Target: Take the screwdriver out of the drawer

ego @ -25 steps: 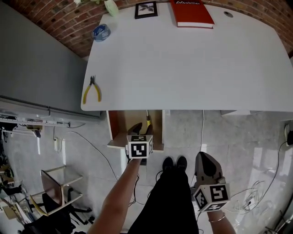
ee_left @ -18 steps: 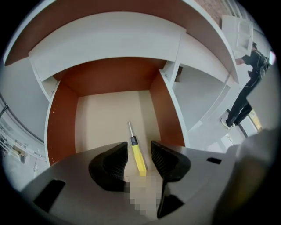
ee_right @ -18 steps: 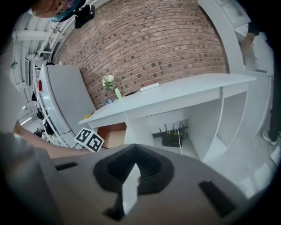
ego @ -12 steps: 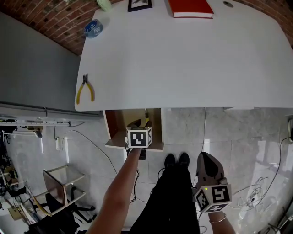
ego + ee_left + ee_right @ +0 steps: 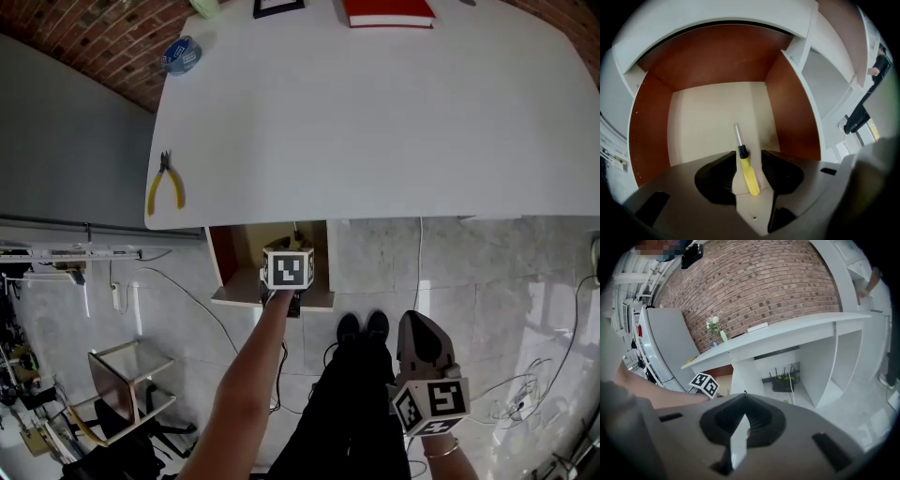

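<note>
Left gripper (image 5: 747, 154): I have it reaching into the open drawer (image 5: 651, 126) under the near left edge of the worktop (image 5: 375, 122); its marker cube (image 5: 288, 269) sits just over the drawer's near lip in the head view.
Left jaws: apart, one on each side of the screwdriver's handle. I see a thin gap on both sides, so no grip on it.
Screwdriver (image 5: 748, 172): lies flat on the pale drawer floor, yellow handle towards me, black collar and metal shaft pointing to the far wall, tilted slightly left. The handle is between the jaws; the shaft sticks out past the tips.
Drawer: brown side and back walls, cream floor. I see nothing in it other than the screwdriver.
Right gripper (image 5: 744, 401): held low on the right over the tiled floor (image 5: 506, 300), beside my leg, well apart from the drawer.
Right jaws: tips together, only a sliver of light lower down between the pads, nothing held.
Right gripper view: looks across at the worktop from below, brick wall (image 5: 754, 282) behind; it also catches my left forearm (image 5: 656, 397).
Worktop: yellow-handled pliers (image 5: 164, 183) at the left edge, blue tape roll (image 5: 178, 54) far left, red book (image 5: 386, 11) and a dark picture frame (image 5: 278, 7) at the far edge.
</note>
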{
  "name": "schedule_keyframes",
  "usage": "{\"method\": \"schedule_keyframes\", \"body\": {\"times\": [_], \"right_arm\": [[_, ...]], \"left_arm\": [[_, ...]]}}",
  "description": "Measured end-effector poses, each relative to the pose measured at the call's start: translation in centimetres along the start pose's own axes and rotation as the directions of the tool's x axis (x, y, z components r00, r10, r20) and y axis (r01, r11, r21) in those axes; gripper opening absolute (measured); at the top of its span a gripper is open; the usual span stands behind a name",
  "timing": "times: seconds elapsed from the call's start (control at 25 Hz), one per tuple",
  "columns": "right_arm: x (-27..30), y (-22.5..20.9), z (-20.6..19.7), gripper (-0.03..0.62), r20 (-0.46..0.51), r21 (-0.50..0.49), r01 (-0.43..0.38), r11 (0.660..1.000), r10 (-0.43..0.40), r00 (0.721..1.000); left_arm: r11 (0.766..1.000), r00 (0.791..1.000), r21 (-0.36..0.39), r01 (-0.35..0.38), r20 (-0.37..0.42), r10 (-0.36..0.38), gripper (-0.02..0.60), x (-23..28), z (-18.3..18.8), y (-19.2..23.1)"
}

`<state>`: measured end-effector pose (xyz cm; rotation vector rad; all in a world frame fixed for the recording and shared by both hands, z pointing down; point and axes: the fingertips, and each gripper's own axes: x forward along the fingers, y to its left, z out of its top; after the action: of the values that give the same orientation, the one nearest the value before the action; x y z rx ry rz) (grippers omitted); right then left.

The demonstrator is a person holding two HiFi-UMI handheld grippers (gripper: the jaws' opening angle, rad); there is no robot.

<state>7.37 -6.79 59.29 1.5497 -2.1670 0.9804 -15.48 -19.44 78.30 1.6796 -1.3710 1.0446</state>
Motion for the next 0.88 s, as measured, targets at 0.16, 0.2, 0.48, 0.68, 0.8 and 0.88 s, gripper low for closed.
{"method": "schedule_keyframes", "body": {"times": [0.16,0.2,0.48,0.68,0.8,0.88], "right_arm": [[0.4,-0.8,0.0,0.002,0.016,-0.001,0.024,1.000,-0.024,1.000],[0.5,-0.9,-0.1,0.002,0.014,0.000,0.026,1.000,-0.026,1.000],[1.5,-1.2,-1.0,0.002,-0.004,-0.007,0.027,1.000,-0.027,1.000],[2.8,-1.1,-1.8,0.002,-0.020,-0.056,-0.001,0.998,0.000,1.000],[3.6,-0.9,-1.7,0.002,-0.024,-0.071,-0.015,0.997,0.013,1.000],[3.9,-0.7,-1.5,0.002,-0.021,-0.069,-0.018,0.997,0.016,1.000]], "left_arm": [[1.000,1.000,0.024,-0.013,-0.025,0.014,0.160,0.9,0.0,0.0],[1.000,0.999,0.014,-0.014,-0.033,0.015,0.160,1.1,-0.1,0.1],[0.998,0.995,-0.055,-0.022,-0.094,0.017,0.160,2.5,-1.4,0.8],[0.996,0.994,-0.084,-0.025,-0.112,0.016,0.156,2.8,-2.0,0.7],[0.995,0.993,-0.092,-0.027,-0.115,0.016,0.148,3.3,-2.1,0.8],[0.995,0.993,-0.095,-0.032,-0.117,0.021,0.141,3.5,-2.2,1.0]]}}
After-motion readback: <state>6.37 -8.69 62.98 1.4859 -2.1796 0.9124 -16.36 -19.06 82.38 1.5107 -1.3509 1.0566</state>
